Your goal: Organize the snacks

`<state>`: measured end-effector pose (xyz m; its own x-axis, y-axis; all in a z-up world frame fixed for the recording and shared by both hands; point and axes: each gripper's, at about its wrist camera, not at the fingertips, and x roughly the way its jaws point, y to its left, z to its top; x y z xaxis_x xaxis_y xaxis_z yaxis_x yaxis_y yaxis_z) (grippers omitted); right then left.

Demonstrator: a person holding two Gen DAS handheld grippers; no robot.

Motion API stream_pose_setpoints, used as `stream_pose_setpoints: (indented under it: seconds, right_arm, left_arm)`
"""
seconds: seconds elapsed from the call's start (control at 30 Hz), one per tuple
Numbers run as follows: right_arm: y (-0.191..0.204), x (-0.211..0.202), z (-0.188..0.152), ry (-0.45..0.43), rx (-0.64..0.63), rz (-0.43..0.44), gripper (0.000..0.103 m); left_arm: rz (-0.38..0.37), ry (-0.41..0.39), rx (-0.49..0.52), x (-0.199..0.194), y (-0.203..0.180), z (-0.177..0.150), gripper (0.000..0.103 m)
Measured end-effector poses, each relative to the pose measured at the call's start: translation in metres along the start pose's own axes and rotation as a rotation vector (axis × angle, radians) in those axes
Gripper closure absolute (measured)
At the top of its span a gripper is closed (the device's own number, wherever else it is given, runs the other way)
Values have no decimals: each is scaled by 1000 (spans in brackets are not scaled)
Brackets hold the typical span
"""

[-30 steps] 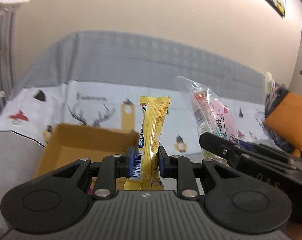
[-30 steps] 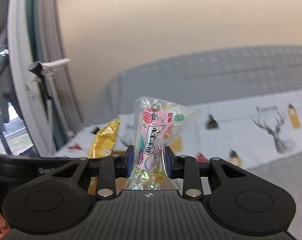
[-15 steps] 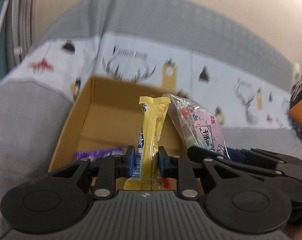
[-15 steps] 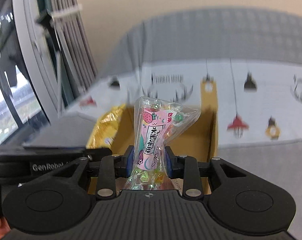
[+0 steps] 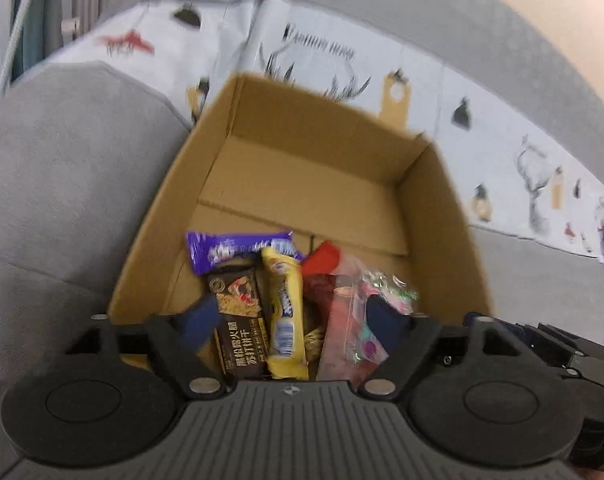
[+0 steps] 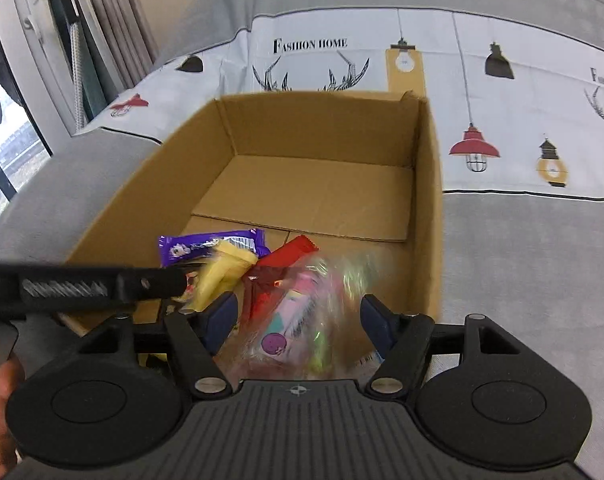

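1. The cardboard box (image 6: 429,184) sits open-topped on the grey sofa seat (image 6: 521,248), and both hands tip their tools down into its near end.
2. The left gripper (image 5: 292,326) has its jaws opening. The yellow wafer packet (image 5: 286,308) lies loose between them with neither pad pressing on it. Its long axis runs from the box's near wall toward the far wall.
3. The right gripper (image 6: 300,320) is opening too. The clear candy bag (image 6: 298,312) shows blurred between its jaws, with a gap at each pad, so I judge it released and dropping onto the box floor.
4. Both packets sit at the near end of the box, side by side. The candy bag is toward the right wall, the wafer toward the middle, beside a dark cracker packet (image 5: 240,320), a purple wrapper (image 5: 234,250) and a red packet (image 6: 280,264).
5. The far half of the box floor is bare cardboard.
6. Each tool is nearest its own packet, so neither needs to cross. My guess is the next move is simply lifting both clear of the box walls.
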<state>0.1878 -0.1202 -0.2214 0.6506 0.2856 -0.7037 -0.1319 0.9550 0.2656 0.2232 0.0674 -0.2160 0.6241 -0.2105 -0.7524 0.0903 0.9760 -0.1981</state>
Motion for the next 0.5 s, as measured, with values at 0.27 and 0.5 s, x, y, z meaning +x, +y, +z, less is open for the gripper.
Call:
stream_pose_setpoints:
  seconds: [0.27,0.5]
  right_arm:
    - [29,-114,1,-71,-14,-42,12]
    - [27,-199,1,-86,86,-61,3]
  left_arm:
    - [-19,-184,124,-133,-63,-25,0]
    - [53,-180,120,-205,-112,-25,0]
